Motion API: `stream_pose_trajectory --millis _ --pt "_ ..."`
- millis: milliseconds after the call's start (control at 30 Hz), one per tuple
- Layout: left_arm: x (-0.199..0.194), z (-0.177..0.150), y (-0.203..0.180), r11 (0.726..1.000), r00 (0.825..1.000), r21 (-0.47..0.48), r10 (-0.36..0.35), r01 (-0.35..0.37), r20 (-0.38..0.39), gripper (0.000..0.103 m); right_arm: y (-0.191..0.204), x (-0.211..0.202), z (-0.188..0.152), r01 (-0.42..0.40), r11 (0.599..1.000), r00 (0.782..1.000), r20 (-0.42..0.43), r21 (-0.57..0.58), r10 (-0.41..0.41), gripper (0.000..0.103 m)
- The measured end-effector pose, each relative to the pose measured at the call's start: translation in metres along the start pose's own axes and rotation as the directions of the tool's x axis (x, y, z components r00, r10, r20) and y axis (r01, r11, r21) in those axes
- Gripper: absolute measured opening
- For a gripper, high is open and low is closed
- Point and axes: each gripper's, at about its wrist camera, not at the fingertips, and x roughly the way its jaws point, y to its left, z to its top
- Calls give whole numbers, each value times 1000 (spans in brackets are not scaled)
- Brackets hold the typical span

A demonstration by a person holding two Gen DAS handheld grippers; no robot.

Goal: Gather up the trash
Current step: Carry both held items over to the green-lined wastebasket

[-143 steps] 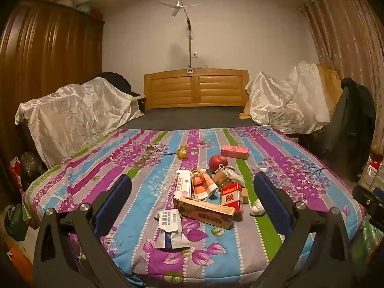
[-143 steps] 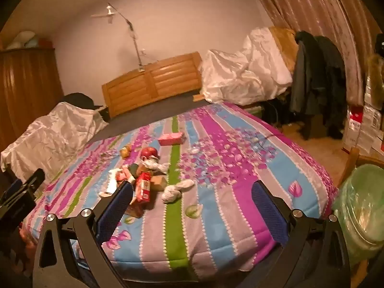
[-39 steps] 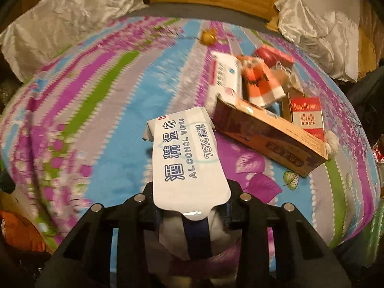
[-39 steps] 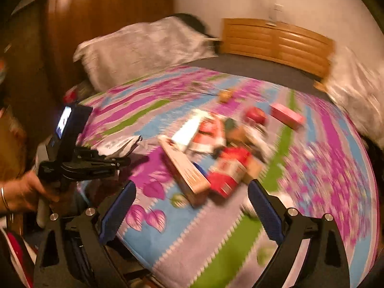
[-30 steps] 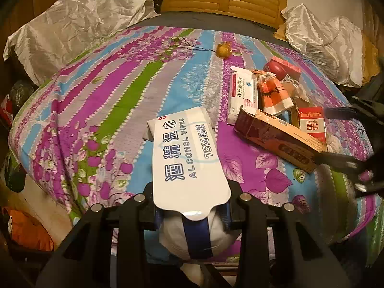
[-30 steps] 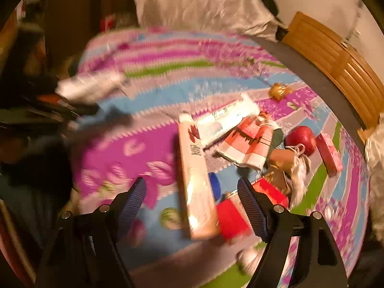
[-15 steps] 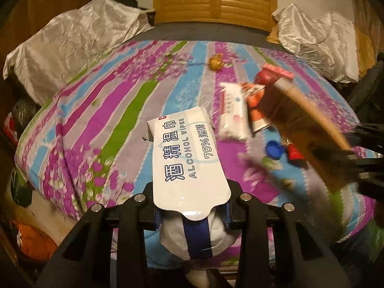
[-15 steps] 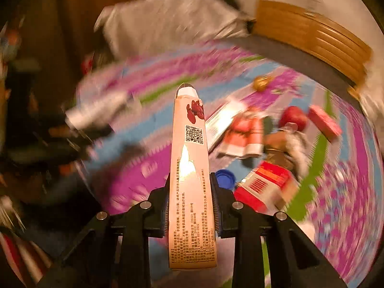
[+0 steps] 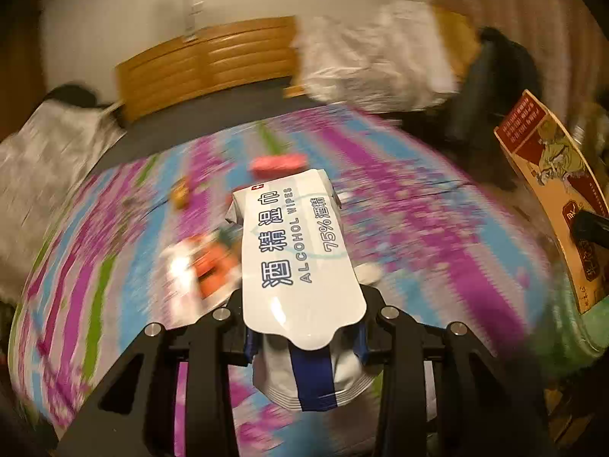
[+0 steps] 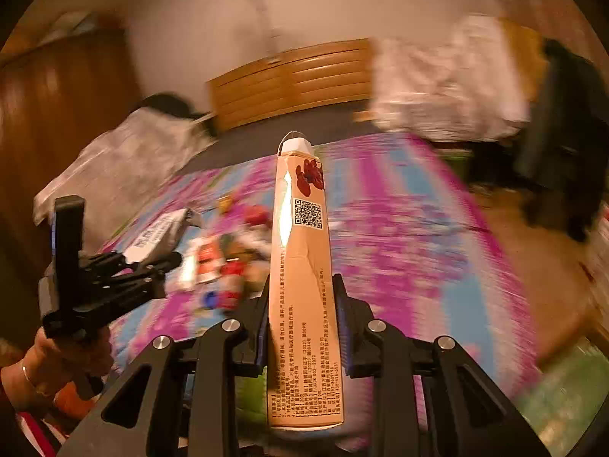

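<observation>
Both hands are up over the bed. The left gripper has its fingers clamped on a white pack of alcohol wipes, held above the striped bedspread. The right gripper has its fingers clamped on a long tan carton, pointing toward the headboard. More litter lies blurred on the bed between them.

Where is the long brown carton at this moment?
The long brown carton is clamped in the right gripper, lifted above the bed; the left wrist view shows it at the far right.
</observation>
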Motion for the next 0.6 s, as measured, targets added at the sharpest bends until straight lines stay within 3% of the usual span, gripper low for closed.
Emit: stream_pose_trajectory --millis 167,333,433,600 --pt "10 26 -90 982 992 140 -126 123 14 35 -76 -60 -20 152 978 987 34 141 -159 29" --pt "18 36 -178 931 970 278 -243 235 -8 35 -153 -116 -48 292 914 949 37 282 -314 29" --pt "23 38 -228 885 944 337 -329 321 -34 35 -195 -151 -68 367 856 915 26 364 -403 30" --pt "34 39 -310 768 864 407 -487 494 -130 35 -259 -196 -89 476 738 840 2 478 -543 30"
